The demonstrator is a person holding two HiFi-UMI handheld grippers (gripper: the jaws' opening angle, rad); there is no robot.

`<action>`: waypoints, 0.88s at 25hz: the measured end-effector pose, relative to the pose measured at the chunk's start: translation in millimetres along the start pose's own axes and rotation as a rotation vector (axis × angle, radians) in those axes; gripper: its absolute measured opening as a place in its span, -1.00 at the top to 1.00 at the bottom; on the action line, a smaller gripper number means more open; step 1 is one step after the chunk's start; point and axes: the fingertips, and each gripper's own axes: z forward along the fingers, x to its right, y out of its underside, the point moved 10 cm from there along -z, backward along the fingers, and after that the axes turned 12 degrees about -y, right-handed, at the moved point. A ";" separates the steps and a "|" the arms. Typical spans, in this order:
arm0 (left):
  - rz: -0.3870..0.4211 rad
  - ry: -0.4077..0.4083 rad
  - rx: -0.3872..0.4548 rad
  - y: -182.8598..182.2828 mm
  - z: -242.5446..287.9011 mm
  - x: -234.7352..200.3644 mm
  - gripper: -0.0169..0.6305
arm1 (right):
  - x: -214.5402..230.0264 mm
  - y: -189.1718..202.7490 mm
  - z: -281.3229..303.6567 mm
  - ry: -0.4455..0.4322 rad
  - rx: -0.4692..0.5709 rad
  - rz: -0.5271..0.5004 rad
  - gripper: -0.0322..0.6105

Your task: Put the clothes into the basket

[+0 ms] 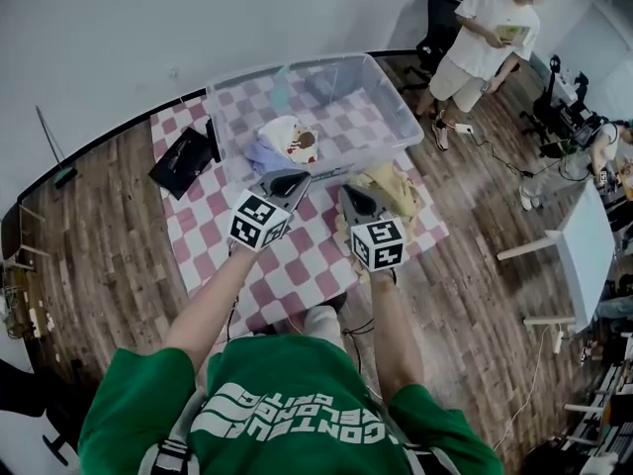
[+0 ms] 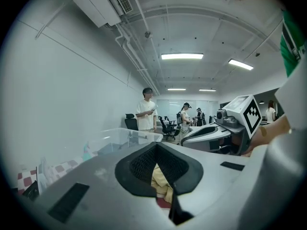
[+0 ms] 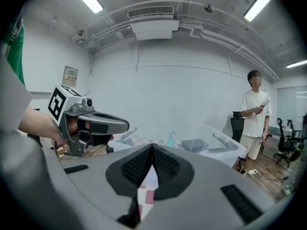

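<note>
A clear plastic basket [image 1: 391, 117] stands at the far end of a pink-and-white checked mat [image 1: 213, 236]. Inside it lies a bundle of white and pale blue clothes [image 1: 284, 139]. A yellowish garment [image 1: 401, 191] is crumpled on the mat just right of the basket's near corner. My left gripper [image 1: 300, 177] is shut and empty, pointing at the basket's near wall. My right gripper [image 1: 347, 193] is also shut and empty, right beside the yellowish garment. In the left gripper view the shut jaws [image 2: 156, 145] show yellowish cloth [image 2: 161, 182] below them. The right gripper view shows its shut jaws [image 3: 152, 146] over the mat.
A flat black item [image 1: 183, 161] lies on the mat left of the basket. A person [image 1: 487, 38] stands at the far right near office chairs. A white table [image 1: 584, 250] is at the right, over wooden floor with cables.
</note>
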 end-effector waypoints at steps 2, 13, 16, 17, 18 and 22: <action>-0.003 0.002 -0.002 4.3 -5.9 4.0 0.94 | -7.8 7.3 -7.3 0.007 -0.003 0.011 0.88; -0.014 0.051 -0.018 24.1 -15.5 26.9 0.94 | -26.3 31.0 -34.7 0.050 -0.008 0.041 0.88; -0.004 0.073 -0.026 25.6 -11.2 33.1 0.94 | -24.4 36.3 -41.9 0.066 -0.010 0.052 0.88; -0.002 0.078 -0.030 26.7 -9.2 34.7 0.94 | -22.8 38.0 -44.0 0.072 -0.009 0.056 0.88; -0.001 0.083 -0.036 28.2 -7.1 36.0 0.94 | -20.9 39.9 -45.9 0.078 -0.008 0.060 0.88; 0.003 0.102 -0.056 35.9 4.2 40.8 0.94 | -13.1 49.1 -54.0 0.106 -0.008 0.077 0.88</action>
